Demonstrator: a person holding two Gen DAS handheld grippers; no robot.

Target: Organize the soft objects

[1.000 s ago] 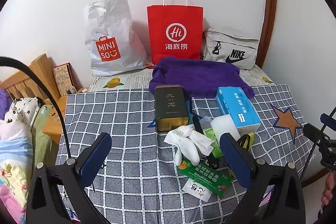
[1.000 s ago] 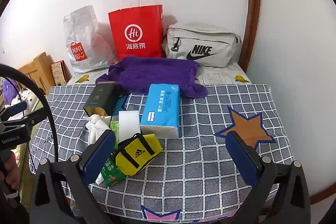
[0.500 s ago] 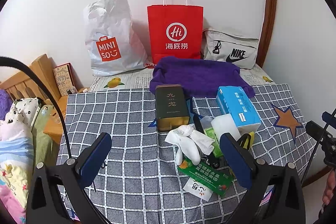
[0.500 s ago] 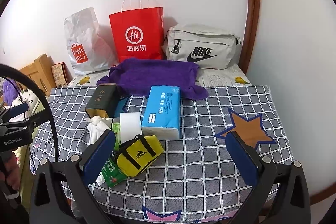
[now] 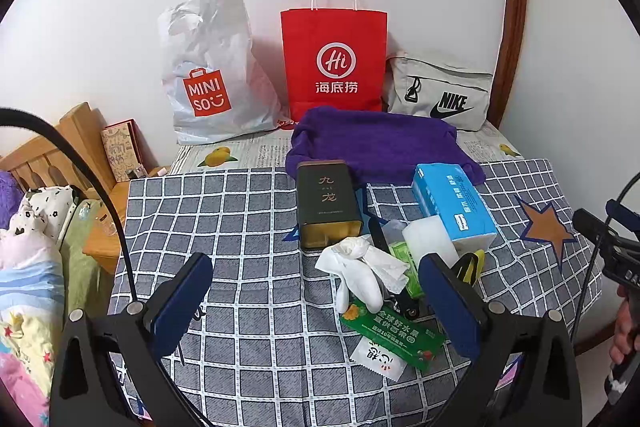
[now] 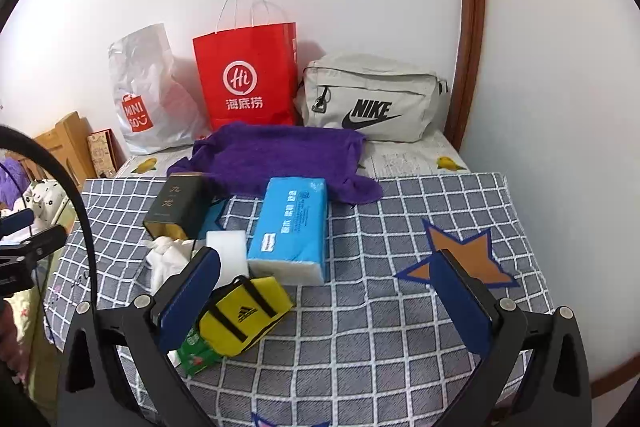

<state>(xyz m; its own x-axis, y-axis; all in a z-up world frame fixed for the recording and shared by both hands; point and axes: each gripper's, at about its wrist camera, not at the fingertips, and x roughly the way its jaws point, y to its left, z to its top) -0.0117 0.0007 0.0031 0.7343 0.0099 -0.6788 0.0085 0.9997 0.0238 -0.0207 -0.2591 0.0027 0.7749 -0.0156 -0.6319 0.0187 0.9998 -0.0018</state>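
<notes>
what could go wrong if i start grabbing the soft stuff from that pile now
1. The crumpled white cloth lies on the green snack packet and against the dark rectangular tea tin; a wide grasp may drag those along.
2. The small yellow bag with black straps sits tight against the white foam block and blue tissue pack, leaving little finger room.
3. Both grippers, left gripper and right gripper, are open and aimed at one pile, so they could collide.

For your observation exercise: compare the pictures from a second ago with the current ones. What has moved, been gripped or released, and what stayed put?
Almost nothing changed. The right gripper eased slightly forward, so the items sit a touch lower in its view; nothing was gripped or released. The left gripper stayed open and still. The tissue pack, yellow pouch, purple towel and dark tin lie where they were.
</notes>
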